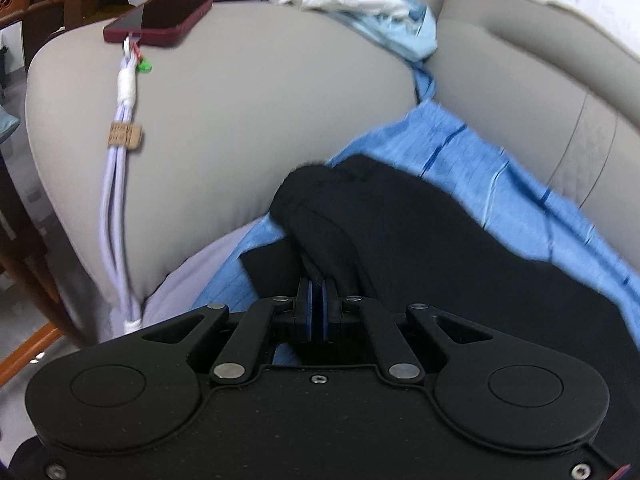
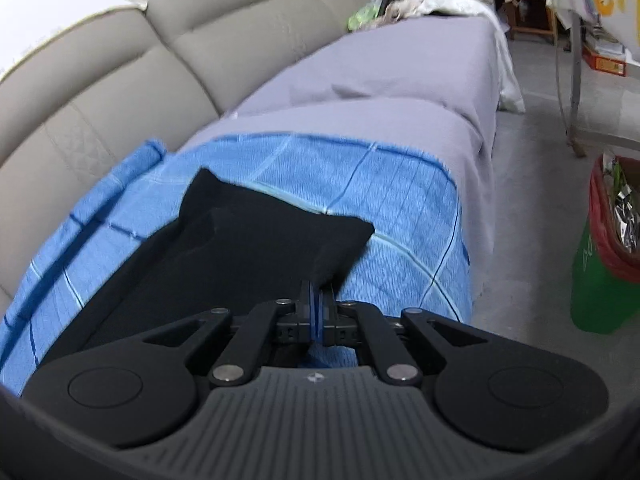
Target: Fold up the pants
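On the sofa seat, over a blue checked cloth (image 2: pixel 380 184), lie the black pants (image 2: pixel 240 236), and I hold them at two places. My left gripper (image 1: pixel 318 286) has its blue-padded fingers pressed together on a bunched fold of the pants (image 1: pixel 400 232), just below the grey sofa armrest (image 1: pixel 240 112); it points up toward that armrest, slightly tilted. My right gripper (image 2: pixel 319 292) is likewise closed tight, pinching the near edge of the fabric beside a lifted corner, and it points along the length of the seat, over the grey cover (image 2: pixel 400 80) that runs further on.

For writing, little can be read: a small brown tag (image 1: pixel 126 135) on the lilac cable (image 1: pixel 116 208) carries marks too blurred to make out, and that cable runs up to a dark red phone (image 1: pixel 160 18) on the armrest. A green bin (image 2: pixel 600 276) with a red liner stands on the floor to the right; any print on it is not legible.
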`<state>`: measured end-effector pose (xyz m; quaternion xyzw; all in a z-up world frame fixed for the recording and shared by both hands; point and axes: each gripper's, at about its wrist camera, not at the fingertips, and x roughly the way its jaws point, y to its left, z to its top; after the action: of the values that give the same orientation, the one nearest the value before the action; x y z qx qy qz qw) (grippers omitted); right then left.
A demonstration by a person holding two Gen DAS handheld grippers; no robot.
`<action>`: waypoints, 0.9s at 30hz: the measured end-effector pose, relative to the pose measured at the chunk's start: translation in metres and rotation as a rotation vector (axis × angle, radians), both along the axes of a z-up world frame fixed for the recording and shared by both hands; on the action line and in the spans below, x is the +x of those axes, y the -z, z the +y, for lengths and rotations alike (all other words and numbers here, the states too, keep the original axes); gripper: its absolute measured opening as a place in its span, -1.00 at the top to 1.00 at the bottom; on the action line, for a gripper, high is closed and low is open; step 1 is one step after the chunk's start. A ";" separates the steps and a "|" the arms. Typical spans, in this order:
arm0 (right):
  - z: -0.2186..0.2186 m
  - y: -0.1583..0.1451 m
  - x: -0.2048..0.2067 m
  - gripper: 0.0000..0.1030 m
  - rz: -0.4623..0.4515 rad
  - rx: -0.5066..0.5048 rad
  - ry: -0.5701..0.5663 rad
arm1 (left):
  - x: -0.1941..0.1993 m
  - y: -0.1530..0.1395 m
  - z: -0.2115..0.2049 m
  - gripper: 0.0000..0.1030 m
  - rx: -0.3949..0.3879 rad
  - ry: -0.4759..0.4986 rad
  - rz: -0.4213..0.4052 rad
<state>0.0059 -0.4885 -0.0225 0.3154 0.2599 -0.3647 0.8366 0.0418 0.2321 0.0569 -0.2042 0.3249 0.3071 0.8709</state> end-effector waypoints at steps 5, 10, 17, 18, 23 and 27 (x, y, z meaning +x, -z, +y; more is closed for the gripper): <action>0.005 -0.002 0.005 0.40 0.054 -0.036 -0.001 | -0.003 0.018 -0.004 0.91 0.007 -0.006 0.076; 0.007 -0.017 0.007 -0.14 0.075 -0.134 0.052 | -0.008 0.022 -0.004 0.76 0.005 -0.001 0.097; 0.006 -0.036 0.049 -0.50 -0.007 -0.206 -0.138 | -0.020 -0.019 -0.037 0.32 0.272 0.045 -0.004; 0.008 -0.036 0.062 -0.58 0.019 -0.226 -0.187 | -0.020 -0.025 -0.044 0.31 0.293 0.077 -0.034; 0.017 -0.021 0.122 -0.63 0.195 -0.306 -0.343 | 0.004 -0.033 -0.069 0.29 0.269 0.216 -0.107; 0.000 -0.011 0.127 0.77 0.159 -0.180 -0.293 | 0.045 -0.009 -0.076 0.60 0.254 0.254 -0.030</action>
<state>0.1324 -0.4890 -0.0111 0.1683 0.3346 -0.2845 0.8825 0.0866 0.1557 0.0661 -0.0543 0.2937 0.2303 0.9261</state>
